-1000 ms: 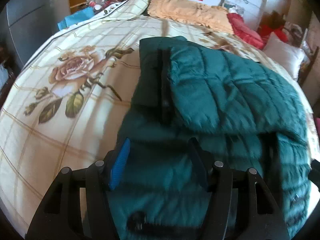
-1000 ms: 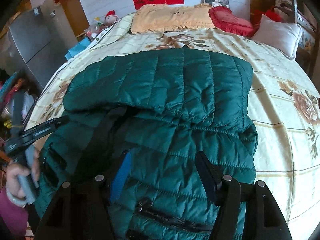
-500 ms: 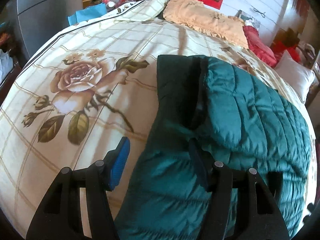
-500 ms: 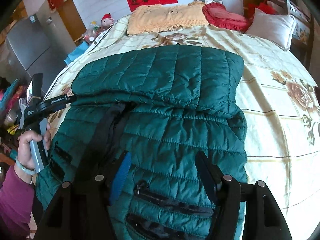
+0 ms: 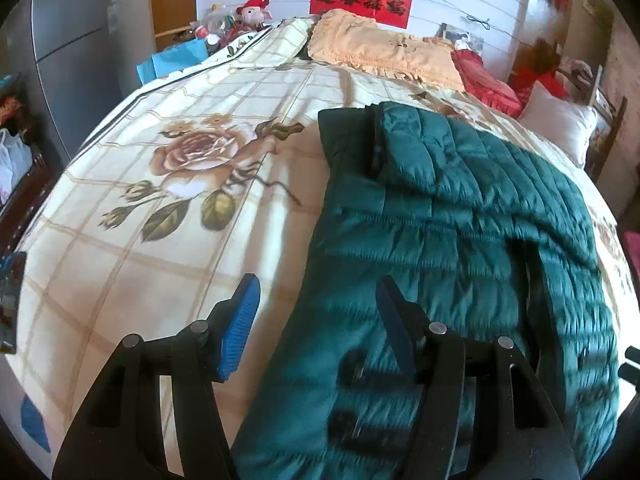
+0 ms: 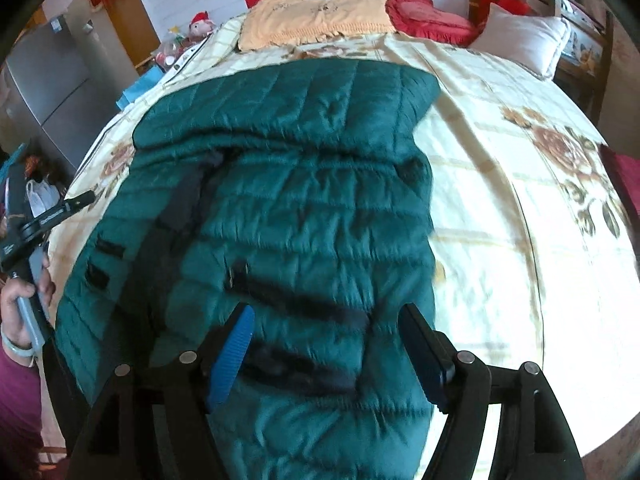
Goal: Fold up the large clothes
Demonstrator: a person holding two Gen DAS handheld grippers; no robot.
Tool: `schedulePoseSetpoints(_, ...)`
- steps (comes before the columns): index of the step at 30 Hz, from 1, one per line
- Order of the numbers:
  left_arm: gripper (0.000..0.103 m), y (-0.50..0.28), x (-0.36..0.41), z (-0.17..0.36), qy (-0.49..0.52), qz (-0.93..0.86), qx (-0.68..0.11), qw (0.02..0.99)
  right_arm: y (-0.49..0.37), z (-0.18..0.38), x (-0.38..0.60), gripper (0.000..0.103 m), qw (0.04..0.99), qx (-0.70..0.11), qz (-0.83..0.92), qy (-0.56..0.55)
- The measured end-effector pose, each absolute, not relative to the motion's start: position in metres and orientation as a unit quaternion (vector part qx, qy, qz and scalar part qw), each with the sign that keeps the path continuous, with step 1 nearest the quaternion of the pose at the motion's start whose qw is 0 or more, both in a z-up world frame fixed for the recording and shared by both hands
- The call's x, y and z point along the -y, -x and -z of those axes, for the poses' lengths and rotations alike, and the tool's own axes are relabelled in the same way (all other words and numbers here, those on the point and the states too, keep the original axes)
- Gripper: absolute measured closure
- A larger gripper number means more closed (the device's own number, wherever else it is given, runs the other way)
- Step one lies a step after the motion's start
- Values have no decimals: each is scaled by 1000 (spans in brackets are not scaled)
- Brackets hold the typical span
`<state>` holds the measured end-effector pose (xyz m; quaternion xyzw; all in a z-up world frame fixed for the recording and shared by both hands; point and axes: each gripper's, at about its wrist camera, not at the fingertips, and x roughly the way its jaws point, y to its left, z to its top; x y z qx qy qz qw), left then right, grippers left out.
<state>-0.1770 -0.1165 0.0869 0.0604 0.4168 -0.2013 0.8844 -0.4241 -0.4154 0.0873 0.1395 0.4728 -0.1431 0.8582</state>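
Bedsheet (image 5: 168, 240) with a big rose on it fills the left side of the left wrist view, and the green puffy jacket (image 5: 460, 240) lies on it, to the right of the rose. The top part of the jacket is already folded down over the body, so one fold looks done. The long bottom part with the pockets is still spread out toward the near edge of the bed, so I think at least one more fold is left.

The left gripper (image 5: 316, 320) hangs above the jacket's left edge. Its jaws are partly open and hold nothing; one finger is over the sheet and the other over the jacket. A second ago both fingers were over the jacket, so this gripper has slid out to the jacket's left side, and more of the rose shows now.

In the right wrist view, a hand (image 6: 24, 300) holds the left gripper's handle just left of the jacket. The jacket (image 6: 304, 208) fills the middle of the bed. The right gripper (image 6: 326, 344) hangs over the jacket's near right part, by the dark pocket zips. Its jaws are opening and are wide, with jacket under them but nothing pinched. Compared with a second ago, this gripper has moved toward the jacket's right edge, and its right finger now sits at that edge.
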Motion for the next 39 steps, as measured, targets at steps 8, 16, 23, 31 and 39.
schedulePoseSetpoints(8, 43, 211, 86, -85, -51, 207, -423, 881, 460, -75, 413, 28, 850, -477, 154, -159)
schedulePoseSetpoints(16, 43, 235, 73, -78, -51, 204, -428, 879, 476, -75, 400, 26, 856, -466, 159, -157)
schedulePoseSetpoints(23, 43, 250, 63, -72, -58, 203, -434, 876, 483, -74, 391, 25, 856, -468, 165, -143)
schedulePoseSetpoints(31, 43, 251, 48, -59, -52, 206, -463, 860, 493, -65, 396, 20, 848, -479, 169, -153)
schedulePoseSetpoints(39, 43, 242, 10, -45, 22, 228, -516, 825, 509, -52, 408, 13, 831, -502, 159, -179)
